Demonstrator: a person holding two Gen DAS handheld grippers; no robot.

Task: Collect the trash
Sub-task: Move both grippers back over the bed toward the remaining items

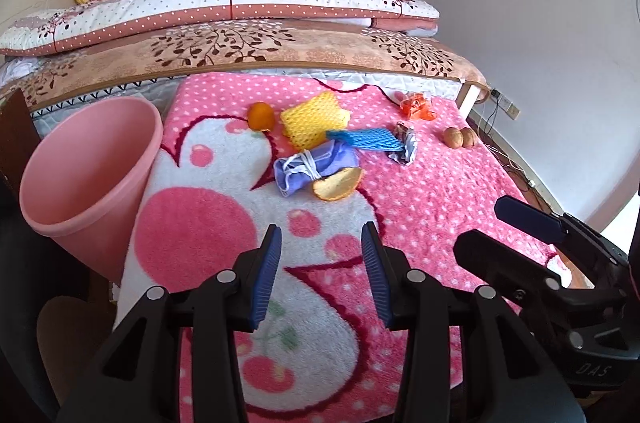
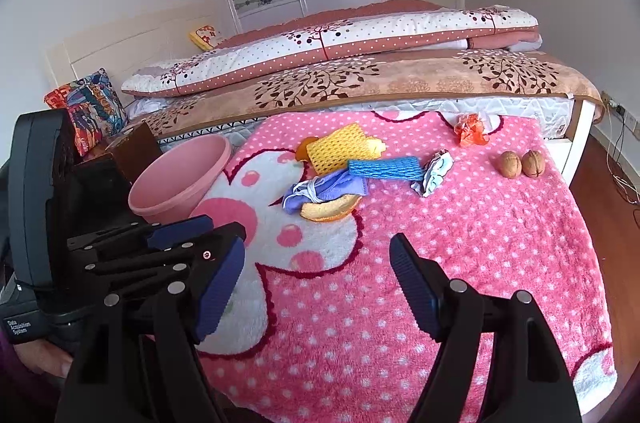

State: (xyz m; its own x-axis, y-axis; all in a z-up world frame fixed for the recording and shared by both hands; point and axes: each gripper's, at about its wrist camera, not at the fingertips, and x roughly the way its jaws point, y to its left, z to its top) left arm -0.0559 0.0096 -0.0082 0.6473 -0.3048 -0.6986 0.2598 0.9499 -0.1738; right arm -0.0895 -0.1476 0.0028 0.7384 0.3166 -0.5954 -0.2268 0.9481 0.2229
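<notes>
Trash lies on a pink dotted blanket (image 1: 420, 191): an orange peel (image 1: 338, 185), a purple cloth wad (image 1: 316, 167), blue foam net (image 1: 366, 139), yellow foam net (image 1: 312, 123), an orange (image 1: 261, 116), a crumpled wrapper (image 1: 406, 143), an orange plastic scrap (image 1: 416, 106) and two walnuts (image 1: 460, 137). A pink bin (image 1: 88, 179) stands at the left. My left gripper (image 1: 322, 243) hovers open and empty short of the peel. My right gripper (image 2: 316, 263) is open too, empty, over the blanket's near part; the peel (image 2: 330, 209) lies ahead of it.
A bed (image 1: 240, 55) with folded quilts runs behind the blanket. A dark wooden piece of furniture (image 2: 132, 151) stands beside the bin (image 2: 182, 179). Wooden floor and cables (image 2: 624, 183) lie to the right. A hand (image 2: 44, 359) holds the left gripper's body.
</notes>
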